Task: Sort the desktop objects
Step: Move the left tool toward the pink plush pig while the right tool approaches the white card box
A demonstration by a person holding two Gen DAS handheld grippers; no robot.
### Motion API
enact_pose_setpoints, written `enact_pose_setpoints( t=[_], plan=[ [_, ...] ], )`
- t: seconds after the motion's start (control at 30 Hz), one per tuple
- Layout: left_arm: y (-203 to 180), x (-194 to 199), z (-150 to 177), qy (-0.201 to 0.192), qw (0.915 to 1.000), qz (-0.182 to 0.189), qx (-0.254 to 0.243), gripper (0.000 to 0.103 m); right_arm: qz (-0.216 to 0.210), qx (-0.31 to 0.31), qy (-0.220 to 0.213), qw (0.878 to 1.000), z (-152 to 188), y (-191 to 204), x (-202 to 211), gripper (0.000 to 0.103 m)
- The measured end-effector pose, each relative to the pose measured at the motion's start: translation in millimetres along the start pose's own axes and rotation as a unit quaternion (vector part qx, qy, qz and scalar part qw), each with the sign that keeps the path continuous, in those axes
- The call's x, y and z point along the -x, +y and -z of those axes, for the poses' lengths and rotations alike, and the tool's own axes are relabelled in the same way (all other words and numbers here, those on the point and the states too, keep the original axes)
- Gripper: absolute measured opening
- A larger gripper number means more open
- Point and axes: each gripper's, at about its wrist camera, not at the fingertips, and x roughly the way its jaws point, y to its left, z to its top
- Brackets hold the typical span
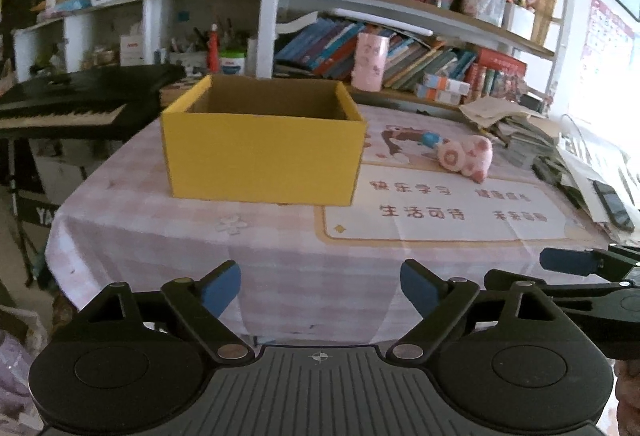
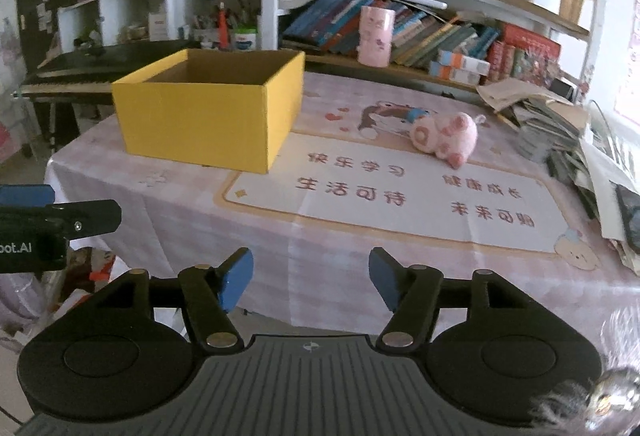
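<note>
An open yellow cardboard box (image 1: 262, 152) (image 2: 208, 116) stands on the pink checked tablecloth (image 1: 280, 268) (image 2: 328, 268), at the table's far left. A pink plush pig (image 1: 466, 156) (image 2: 446, 136) lies on its side to the right of the box, on a printed desk mat (image 1: 440, 212) (image 2: 400, 192). My left gripper (image 1: 321, 288) is open over the near table edge, well short of the box, nothing between its blue pads. My right gripper (image 2: 311, 278) is open too, empty, in front of the mat. Each gripper shows at the edge of the other's view.
A bookshelf (image 1: 400, 48) full of books and trinkets runs behind the table. A black keyboard (image 1: 80, 104) stands off the left side. Stacked papers and books (image 2: 560, 128) and a dark phone (image 1: 612, 204) crowd the table's right edge. A pink cup (image 2: 376, 36) sits on the shelf.
</note>
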Motion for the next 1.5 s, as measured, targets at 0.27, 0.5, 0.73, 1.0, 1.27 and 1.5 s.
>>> enact_pose_setpoints(
  t=[0.27,0.5,0.73,1.0,1.27,1.5],
  plan=[
    [-28.9,-19.0,-4.8,0.011,0.9990,0.035,-0.027,0.092,0.039,-0.024,0.009,0.999,6.6,-28.8,1.2,0.068],
    [-53.5,-33.8,-9.9,0.018,0.9970,0.057,-0.048,0.092,0.053,-0.051,0.014,0.997,7.0,-56.1,-1.1,0.075],
    [-76.9,-49.9,-16.9,0.022,0.9952,0.067,-0.068,0.093,0.055,-0.052,0.018,0.997,1.7,-74.6,-12.6,0.076],
    [-95.8,-69.8,-25.4,0.029,0.9936,0.070,-0.084,0.093,0.062,-0.066,0.025,0.996,-3.5,-99.7,-28.9,0.076],
    [-123.4,-95.1,-37.2,0.037,0.9911,0.082,-0.099,0.093,0.073,-0.083,0.027,0.994,-9.6,-131.0,-42.2,0.076],
    [-150.3,-117.2,-48.7,0.039,0.9904,0.086,-0.101,0.093,0.079,-0.088,0.025,0.993,-19.5,-165.5,-55.2,0.076]
  ],
)
